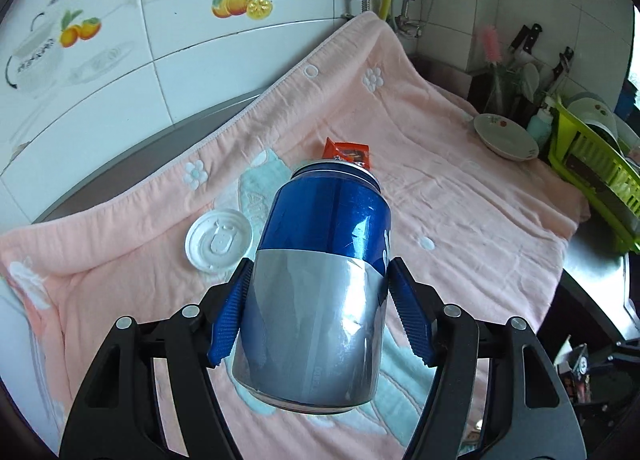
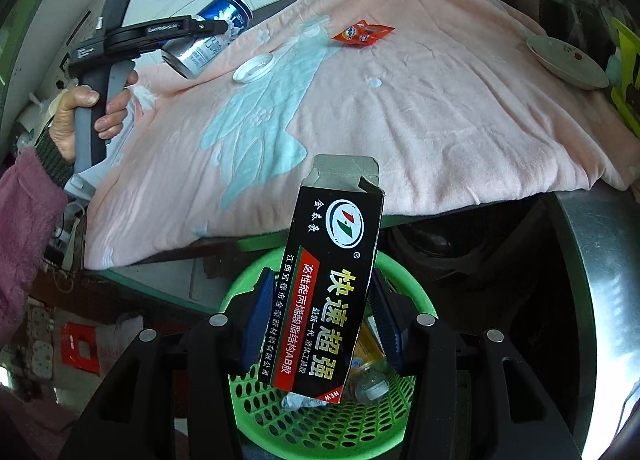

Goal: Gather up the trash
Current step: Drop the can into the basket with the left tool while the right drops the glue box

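Left gripper [image 1: 318, 300]: my blue pads pinch a blue-and-silver can [image 1: 320, 280] at its silver lower half, centre of the left wrist frame, lifted over the pink towel [image 1: 440, 188]. From the right wrist view the same can [image 2: 212, 36] sits upper left, tilted, clear of the cloth.

Right gripper [image 2: 320, 324]: fingers pressed against both sides of a black glue box [image 2: 324, 292], top flap open, low centre of frame, directly over the green basket [image 2: 320, 420]. I see a clear bottle and scraps inside the basket.

On the towel: white plastic lid [image 1: 218, 240] left of the can, orange wrapper [image 1: 348, 152] behind it, a dish [image 1: 506, 136] at right edge.
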`<state>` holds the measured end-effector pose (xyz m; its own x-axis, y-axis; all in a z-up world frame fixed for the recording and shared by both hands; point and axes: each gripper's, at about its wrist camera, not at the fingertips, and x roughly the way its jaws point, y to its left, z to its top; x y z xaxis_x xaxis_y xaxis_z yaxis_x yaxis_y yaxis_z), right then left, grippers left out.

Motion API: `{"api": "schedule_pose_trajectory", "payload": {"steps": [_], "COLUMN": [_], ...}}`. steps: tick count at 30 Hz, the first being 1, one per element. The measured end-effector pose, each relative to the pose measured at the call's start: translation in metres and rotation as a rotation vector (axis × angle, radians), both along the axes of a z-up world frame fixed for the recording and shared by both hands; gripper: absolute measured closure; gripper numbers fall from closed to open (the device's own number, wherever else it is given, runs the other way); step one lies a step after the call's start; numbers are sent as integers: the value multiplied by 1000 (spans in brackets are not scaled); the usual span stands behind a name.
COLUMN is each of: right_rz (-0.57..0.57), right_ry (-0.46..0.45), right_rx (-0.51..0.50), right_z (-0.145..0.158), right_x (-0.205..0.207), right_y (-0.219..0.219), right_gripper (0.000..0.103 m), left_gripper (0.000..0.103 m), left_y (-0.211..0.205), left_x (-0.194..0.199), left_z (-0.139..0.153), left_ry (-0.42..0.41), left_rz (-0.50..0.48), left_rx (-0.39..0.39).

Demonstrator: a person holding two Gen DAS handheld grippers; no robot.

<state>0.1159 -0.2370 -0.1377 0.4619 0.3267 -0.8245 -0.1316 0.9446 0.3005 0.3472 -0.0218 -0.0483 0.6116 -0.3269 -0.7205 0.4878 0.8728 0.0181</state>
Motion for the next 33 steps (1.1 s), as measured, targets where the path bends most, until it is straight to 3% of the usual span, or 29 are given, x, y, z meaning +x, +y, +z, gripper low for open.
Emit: {"api": "schedule_pose_trajectory", "payload": {"steps": [10, 14, 19, 26, 33], "right_rz": [90, 103, 96, 69, 37], "right_ry": [27, 17, -36, -113, -131], "right_rx": [-72, -83, -75, -48, -35], "right_z": [-21, -22, -7, 18, 25], "right_x": [-29, -36, -46, -69, -84], "right_y": [-1, 0, -2, -10, -20], "right_gripper": [56, 39, 35, 24, 20], "left_gripper": [36, 36, 36, 36, 36], "left_y": [19, 20, 12, -17, -43], "left_x": [-127, -167, -207, -253, -275], "left_z": [9, 6, -2, -32, -76], "left_ry": [-3, 4, 14, 62, 149], "left_rz": [31, 33, 34, 4, 3], "left_rx": [-46, -75, -92, -88, -80]}}
